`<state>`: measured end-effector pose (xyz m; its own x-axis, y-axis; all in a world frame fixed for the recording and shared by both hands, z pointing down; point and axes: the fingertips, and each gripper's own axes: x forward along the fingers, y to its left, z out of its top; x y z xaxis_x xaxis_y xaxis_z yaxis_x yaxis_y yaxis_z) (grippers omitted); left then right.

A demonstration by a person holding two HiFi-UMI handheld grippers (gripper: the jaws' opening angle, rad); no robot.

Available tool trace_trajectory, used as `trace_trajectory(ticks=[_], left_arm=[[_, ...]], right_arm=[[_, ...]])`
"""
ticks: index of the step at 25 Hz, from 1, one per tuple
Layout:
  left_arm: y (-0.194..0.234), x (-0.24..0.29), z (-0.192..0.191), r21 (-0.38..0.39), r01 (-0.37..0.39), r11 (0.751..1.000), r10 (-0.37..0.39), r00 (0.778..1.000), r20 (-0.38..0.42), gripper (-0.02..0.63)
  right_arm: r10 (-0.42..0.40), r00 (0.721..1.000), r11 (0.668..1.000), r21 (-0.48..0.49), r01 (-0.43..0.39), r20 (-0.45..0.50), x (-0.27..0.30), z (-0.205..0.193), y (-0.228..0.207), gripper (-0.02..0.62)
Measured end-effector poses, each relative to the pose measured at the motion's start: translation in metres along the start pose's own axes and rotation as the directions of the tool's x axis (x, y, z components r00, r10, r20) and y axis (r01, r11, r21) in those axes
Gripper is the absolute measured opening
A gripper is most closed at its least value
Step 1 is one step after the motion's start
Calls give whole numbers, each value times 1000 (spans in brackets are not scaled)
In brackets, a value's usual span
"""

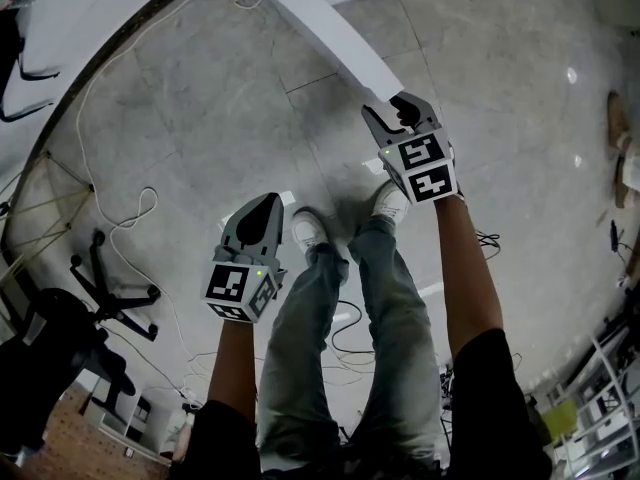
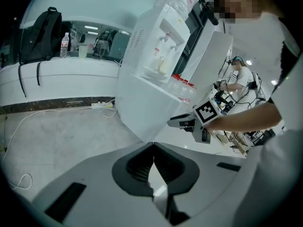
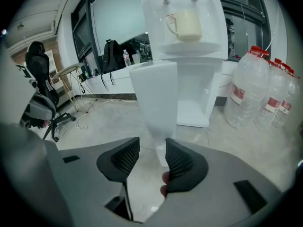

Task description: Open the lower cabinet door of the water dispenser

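The white water dispenser [image 3: 189, 56] stands ahead in the right gripper view, and its lower compartment is open and looks empty. Its lower cabinet door [image 3: 154, 98] is swung out toward me and seen edge-on. In the head view the door [image 1: 330, 28] is a long white panel running to my right gripper [image 1: 395, 110]. My right gripper [image 3: 151, 144] is shut on the door's free edge. My left gripper [image 1: 268, 201] hangs lower left over bare floor, away from the door. In its own view the left gripper [image 2: 153, 145] is shut and holds nothing. The dispenser [image 2: 161, 46] and the right gripper [image 2: 171, 123] also show there.
Several large water bottles [image 3: 255, 89] stand right of the dispenser, and a cup [image 3: 187, 25] sits under its taps. An office chair [image 1: 70, 318] and cables [image 1: 120, 218] lie at the left. My legs [image 1: 350, 318] are between the grippers. A counter with a backpack [image 2: 40, 30] curves behind.
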<state>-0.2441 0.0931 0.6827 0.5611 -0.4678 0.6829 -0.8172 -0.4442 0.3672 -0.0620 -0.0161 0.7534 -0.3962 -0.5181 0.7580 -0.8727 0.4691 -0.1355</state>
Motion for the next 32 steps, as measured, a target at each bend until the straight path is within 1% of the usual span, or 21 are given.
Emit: trace_trajectory(ticks=[3, 7, 14, 17, 21, 26, 28, 32], left_arm=[[5, -10, -3, -7, 2, 1000, -2, 1000, 6, 11], [13, -23, -5, -8, 1, 1000, -1, 1000, 6, 11], [29, -40, -7, -17, -15, 1000, 15, 1000, 6, 11], [30, -44, -6, -20, -19, 1000, 20, 1000, 5, 11], [28, -47, -3, -15, -16, 1000, 16, 1000, 2, 11], [14, -56, 9, -7, -9, 1000, 9, 1000, 5, 11], [8, -61, 17, -5, -8, 1000, 8, 1000, 6, 11], [-9, -75, 37, 2, -3, 1000, 3, 1000, 14, 11]], right_arm=[[17, 1000, 1000, -8, -17, -15, 2, -1, 19, 178], [63, 998, 998, 1, -63, -25, 6, -2, 46, 178], [123, 990, 992, -32, -125, -62, 16, -2, 85, 171], [138, 989, 990, -10, -139, -59, 19, -1, 94, 170], [169, 984, 985, -26, -171, -50, 21, 4, 110, 171], [208, 978, 978, -12, -208, -19, 4, 21, 132, 166], [211, 977, 977, -11, -211, -14, -8, 26, 140, 147], [206, 979, 978, 18, -206, 1, -44, 31, 149, 137]])
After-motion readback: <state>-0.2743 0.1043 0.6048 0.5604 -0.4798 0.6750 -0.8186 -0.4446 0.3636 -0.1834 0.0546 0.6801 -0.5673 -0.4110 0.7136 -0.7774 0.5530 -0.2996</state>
